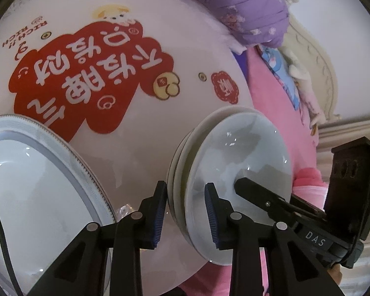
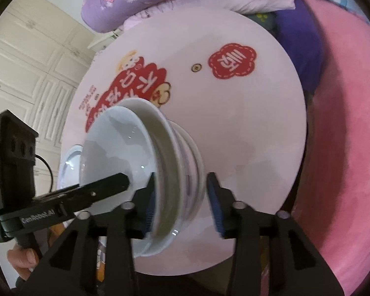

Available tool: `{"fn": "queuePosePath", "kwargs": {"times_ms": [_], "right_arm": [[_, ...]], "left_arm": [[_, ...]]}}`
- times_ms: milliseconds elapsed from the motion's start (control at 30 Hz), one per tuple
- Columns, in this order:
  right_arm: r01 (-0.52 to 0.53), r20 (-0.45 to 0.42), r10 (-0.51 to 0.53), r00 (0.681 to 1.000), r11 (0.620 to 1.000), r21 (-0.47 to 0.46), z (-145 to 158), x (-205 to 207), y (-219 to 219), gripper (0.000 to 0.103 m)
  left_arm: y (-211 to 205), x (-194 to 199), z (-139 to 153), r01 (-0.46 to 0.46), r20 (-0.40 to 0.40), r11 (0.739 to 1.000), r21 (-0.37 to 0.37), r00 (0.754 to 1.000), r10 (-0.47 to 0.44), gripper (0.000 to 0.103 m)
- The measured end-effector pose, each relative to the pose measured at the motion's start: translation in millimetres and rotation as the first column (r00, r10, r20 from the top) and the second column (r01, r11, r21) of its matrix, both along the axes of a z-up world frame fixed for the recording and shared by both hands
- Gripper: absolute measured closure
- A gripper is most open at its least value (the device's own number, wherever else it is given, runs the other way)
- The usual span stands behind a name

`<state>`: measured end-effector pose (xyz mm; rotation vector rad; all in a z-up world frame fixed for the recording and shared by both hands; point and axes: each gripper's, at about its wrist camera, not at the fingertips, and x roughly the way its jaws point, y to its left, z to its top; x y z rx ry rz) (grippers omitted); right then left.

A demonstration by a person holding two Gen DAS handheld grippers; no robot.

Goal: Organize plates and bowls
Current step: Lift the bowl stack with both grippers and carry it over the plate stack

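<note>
A stack of white bowls [image 1: 236, 157] stands on a round white table [image 1: 125, 148] with red printed characters. My left gripper [image 1: 186, 215] is open, its two fingers straddling the near rim of the stack. In the right wrist view the same stack [image 2: 145, 162] sits between the fingers of my right gripper [image 2: 182, 202], which is open around the stack's rims from the other side. A white plate with a patterned rim [image 1: 37, 185] lies at the left of the stack; it also shows in the right wrist view [image 2: 69, 160].
A purple quilt [image 1: 246, 7] and pink bedding [image 2: 345, 148] lie beyond the table. White cabinet doors [image 2: 24, 74] stand at the left in the right wrist view. The table's edge [image 2: 303, 113] borders the pink bedding.
</note>
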<state>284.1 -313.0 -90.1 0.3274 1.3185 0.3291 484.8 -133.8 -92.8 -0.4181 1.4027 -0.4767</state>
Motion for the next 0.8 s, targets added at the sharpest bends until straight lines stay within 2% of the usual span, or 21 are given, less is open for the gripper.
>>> {"fn": "queuePosePath", "kwargs": {"times_ms": [167, 267, 333, 567, 800], "right_arm": [[-0.013, -0.018, 0.014, 1.0, 0.999, 0.04, -4.4, -3.1, 4.3, 0.057], [-0.009, 0.004, 0.009, 1.0, 1.0, 0.019, -2.1, -5.8, 8.1, 0.058], [-0.004, 0.013, 0.004, 1.0, 1.0, 0.019, -1.1, -5.9, 7.6, 0.06], [-0.013, 0.033, 0.013, 0.999, 1.0, -0.011, 4.0, -5.8, 12.4, 0.062], [-0.013, 0.022, 0.013, 1.0, 1.0, 0.002, 5.5, -4.4, 14.4, 0.062]], "left_arm": [[-1.9, -3.3, -4.5, 0.004, -0.016, 1.0, 0.009, 1.0, -0.004, 0.066], [-6.1, -6.4, -1.3, 0.018, -0.006, 1.0, 0.008, 1.0, -0.018, 0.073], [-9.6, -10.0, 2.5, 0.021, 0.012, 0.999, 0.033, 1.0, -0.021, 0.073], [-5.9, -9.6, 4.2, 0.009, -0.004, 1.0, 0.022, 1.0, -0.009, 0.074], [-0.4, -11.0, 9.0, 0.008, -0.004, 1.0, 0.03, 1.0, -0.007, 0.074]]}}
